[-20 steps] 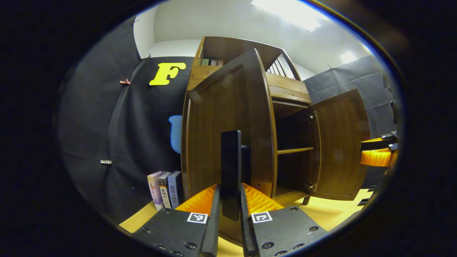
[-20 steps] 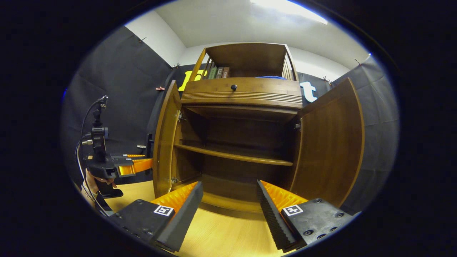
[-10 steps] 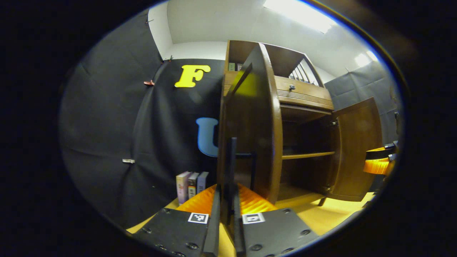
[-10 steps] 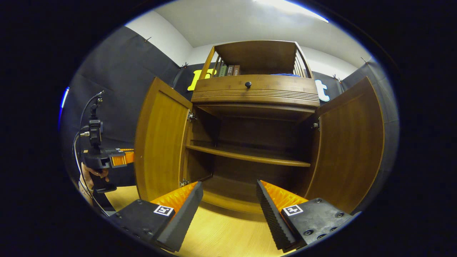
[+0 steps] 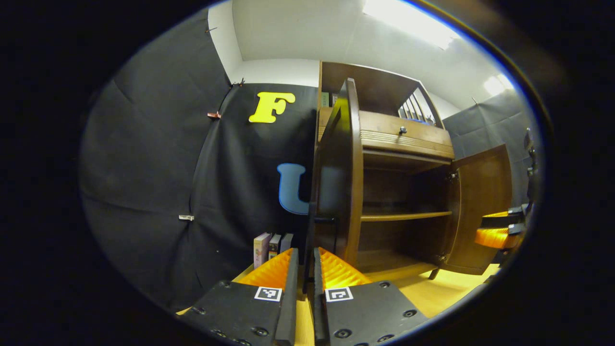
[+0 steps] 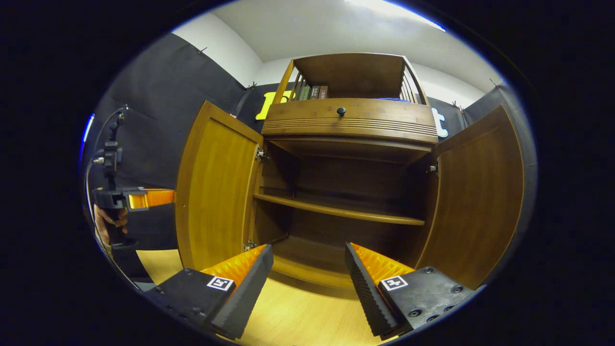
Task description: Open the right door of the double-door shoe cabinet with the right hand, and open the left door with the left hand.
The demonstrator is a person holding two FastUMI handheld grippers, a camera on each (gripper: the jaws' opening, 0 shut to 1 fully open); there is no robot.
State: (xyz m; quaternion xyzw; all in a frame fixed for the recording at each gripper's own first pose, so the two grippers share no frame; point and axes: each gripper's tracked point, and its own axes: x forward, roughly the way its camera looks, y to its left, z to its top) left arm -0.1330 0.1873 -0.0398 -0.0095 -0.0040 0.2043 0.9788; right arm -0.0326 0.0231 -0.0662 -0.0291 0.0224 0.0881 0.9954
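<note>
Left gripper (image 5: 303,274) fingers clamp the left door (image 6: 214,192) handle (image 5: 309,250); right gripper (image 6: 307,269) fingers stand apart; right door (image 6: 475,202) open.

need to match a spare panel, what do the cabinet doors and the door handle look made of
Doors: the left door and right door look like brown wood or veneer, with visible grain and a glossy sheen. Handle: dark slim bar held in the left tool, probably metal, hard to tell.
</note>
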